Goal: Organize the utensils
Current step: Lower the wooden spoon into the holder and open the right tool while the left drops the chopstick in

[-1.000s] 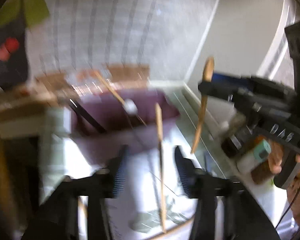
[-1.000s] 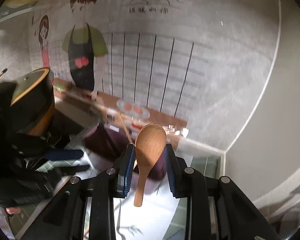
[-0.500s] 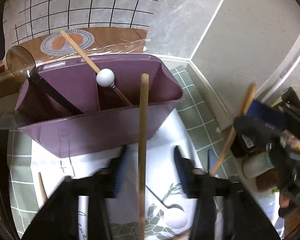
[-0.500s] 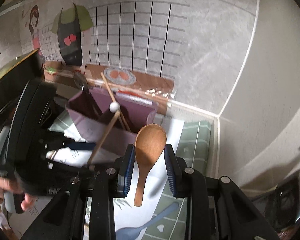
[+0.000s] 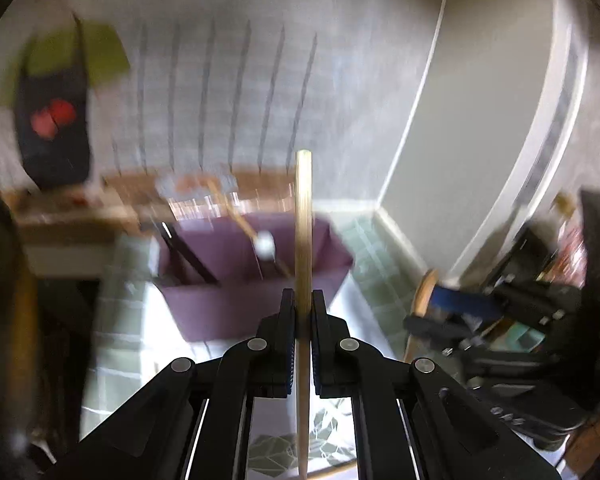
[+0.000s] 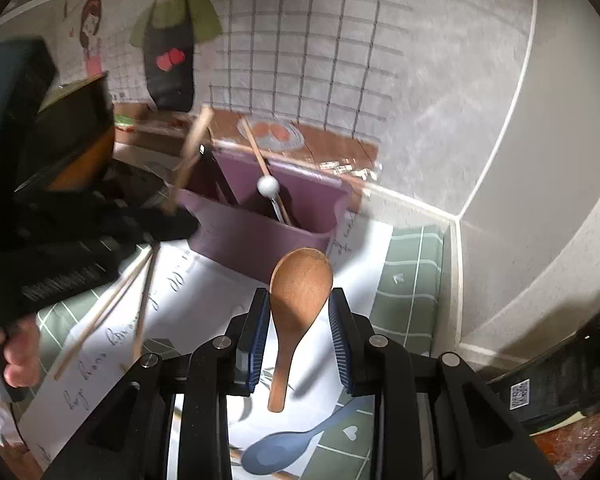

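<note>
Left gripper (image 5: 303, 312) clamped on upright chopstick (image 5: 303, 216), purple holder (image 5: 260, 280) directly ahead below; right gripper (image 6: 298, 336) grips wooden spoon (image 6: 298, 288), bowl up, holder just beyond

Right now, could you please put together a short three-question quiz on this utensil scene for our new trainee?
1. True or false: the left gripper is shut on a wooden chopstick.
2. What does the right gripper hold? A) blue spoon B) wooden rice paddle C) ladle
3. Fill in: the blue spoon lies on the ____, not in the purple utensil holder.

Key:
1. True; the pads press on the stick.
2. B; the wooden rice paddle sits between its pads.
3. Table; it lies on the mat below the right gripper.
</note>
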Demonstrator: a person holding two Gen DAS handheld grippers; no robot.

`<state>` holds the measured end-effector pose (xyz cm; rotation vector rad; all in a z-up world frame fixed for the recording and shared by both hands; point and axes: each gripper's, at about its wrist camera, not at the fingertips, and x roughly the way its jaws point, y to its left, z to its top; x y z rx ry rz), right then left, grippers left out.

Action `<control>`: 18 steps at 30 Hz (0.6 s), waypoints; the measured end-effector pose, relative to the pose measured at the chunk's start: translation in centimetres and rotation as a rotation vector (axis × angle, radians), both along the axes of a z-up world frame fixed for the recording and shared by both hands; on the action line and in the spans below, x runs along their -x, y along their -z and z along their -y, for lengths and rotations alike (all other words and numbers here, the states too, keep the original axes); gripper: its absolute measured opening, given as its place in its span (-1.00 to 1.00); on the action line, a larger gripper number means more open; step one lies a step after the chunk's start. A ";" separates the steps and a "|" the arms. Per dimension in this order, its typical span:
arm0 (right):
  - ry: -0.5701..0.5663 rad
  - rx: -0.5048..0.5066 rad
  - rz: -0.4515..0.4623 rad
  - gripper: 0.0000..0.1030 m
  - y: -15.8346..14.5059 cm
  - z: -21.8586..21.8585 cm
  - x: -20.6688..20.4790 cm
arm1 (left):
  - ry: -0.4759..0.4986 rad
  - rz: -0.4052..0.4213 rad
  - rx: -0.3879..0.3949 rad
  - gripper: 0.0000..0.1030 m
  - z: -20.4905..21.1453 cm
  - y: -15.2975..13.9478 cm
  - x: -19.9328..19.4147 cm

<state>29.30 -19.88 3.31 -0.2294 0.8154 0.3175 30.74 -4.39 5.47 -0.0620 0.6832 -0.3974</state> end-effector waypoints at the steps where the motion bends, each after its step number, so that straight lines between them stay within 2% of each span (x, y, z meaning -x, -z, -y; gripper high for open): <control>1: -0.003 -0.002 0.015 -0.46 -0.6 -0.2 0.2 | -0.005 0.030 0.006 -0.87 -0.2 -1.2 0.3; 8: -0.011 -0.035 0.192 -0.46 -8.5 -2.0 0.4 | -0.065 0.255 0.057 -0.87 -2.7 -11.6 0.4; 11: 0.001 -0.047 0.285 -0.46 -12.5 -2.7 -0.3 | -0.106 0.344 0.073 -0.87 -3.4 -15.0 -0.4; 15: 0.036 -0.040 0.386 -0.46 -16.1 -3.6 -1.9 | -0.130 0.428 0.068 -0.87 -3.3 -17.5 -2.0; 18: 0.071 -0.043 0.404 -0.46 -16.3 -4.1 -3.7 | -0.155 0.463 0.070 -0.87 -3.1 -16.7 -3.1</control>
